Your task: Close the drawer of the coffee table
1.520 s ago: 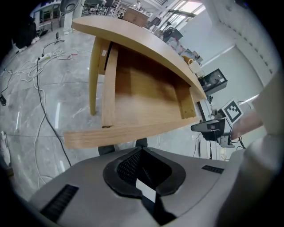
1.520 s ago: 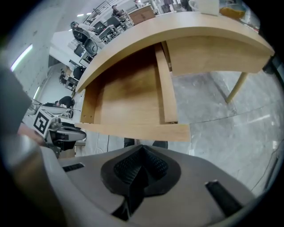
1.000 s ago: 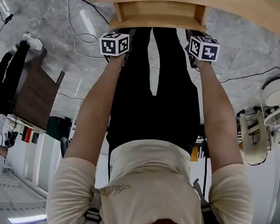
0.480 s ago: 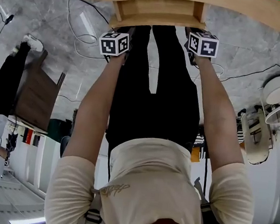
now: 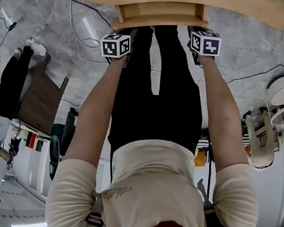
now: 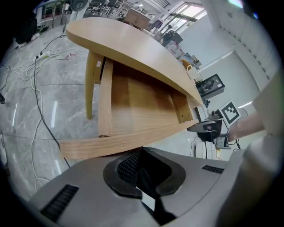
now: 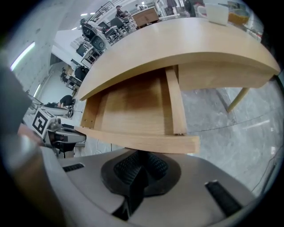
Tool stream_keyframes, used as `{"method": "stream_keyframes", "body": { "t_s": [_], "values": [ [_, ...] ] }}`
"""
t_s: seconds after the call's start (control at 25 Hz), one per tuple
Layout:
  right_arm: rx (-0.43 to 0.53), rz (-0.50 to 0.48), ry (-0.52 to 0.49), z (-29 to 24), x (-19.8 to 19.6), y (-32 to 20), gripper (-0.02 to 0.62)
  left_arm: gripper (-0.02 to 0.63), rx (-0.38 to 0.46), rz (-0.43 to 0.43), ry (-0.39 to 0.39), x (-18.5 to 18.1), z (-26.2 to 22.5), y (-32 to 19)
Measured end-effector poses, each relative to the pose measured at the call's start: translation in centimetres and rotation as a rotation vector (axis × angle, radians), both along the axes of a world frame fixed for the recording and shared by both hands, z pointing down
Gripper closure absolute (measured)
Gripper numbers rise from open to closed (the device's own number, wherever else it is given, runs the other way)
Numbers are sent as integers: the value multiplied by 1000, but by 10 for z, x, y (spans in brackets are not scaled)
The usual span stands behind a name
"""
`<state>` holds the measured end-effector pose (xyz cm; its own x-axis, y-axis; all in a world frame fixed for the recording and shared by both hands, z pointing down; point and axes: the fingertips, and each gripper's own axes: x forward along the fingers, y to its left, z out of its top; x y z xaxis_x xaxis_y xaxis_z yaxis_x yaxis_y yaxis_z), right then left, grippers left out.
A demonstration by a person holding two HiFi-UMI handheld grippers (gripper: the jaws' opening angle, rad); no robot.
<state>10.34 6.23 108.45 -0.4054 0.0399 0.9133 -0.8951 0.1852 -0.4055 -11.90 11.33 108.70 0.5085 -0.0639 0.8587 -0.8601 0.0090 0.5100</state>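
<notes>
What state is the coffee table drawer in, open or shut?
Open: the drawer sticks out from under the tabletop, with its bare wooden floor showing.

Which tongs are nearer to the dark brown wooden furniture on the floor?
Left. The left tongs are nearer the furniture; the right tongs lie beyond, across the pale wooden drawer.

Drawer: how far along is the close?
Done: left hand-held gripper and right hand-held gripper, both shut, sit at the drawer front. In hand: apparently the push. Left: drawer wide open under the table; slide it fully in.
</notes>
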Motion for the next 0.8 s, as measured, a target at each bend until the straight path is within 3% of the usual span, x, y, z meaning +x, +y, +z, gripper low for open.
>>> {"method": "stream_keyframes", "body": {
  "t_s": [0.32,0.52,0.8],
  "values": [
    [32,-15,-32,-4,-3,-29,600,601,23,-15,-18,-3,1,-30],
    [48,-19,-51,-8,-7,-47,600,603,36,-71,-38,-8,1,-53],
    [68,-35,-71,-9,-12,-78,600,603,53,-55,-57,-13,3,-86]
  ]
}}
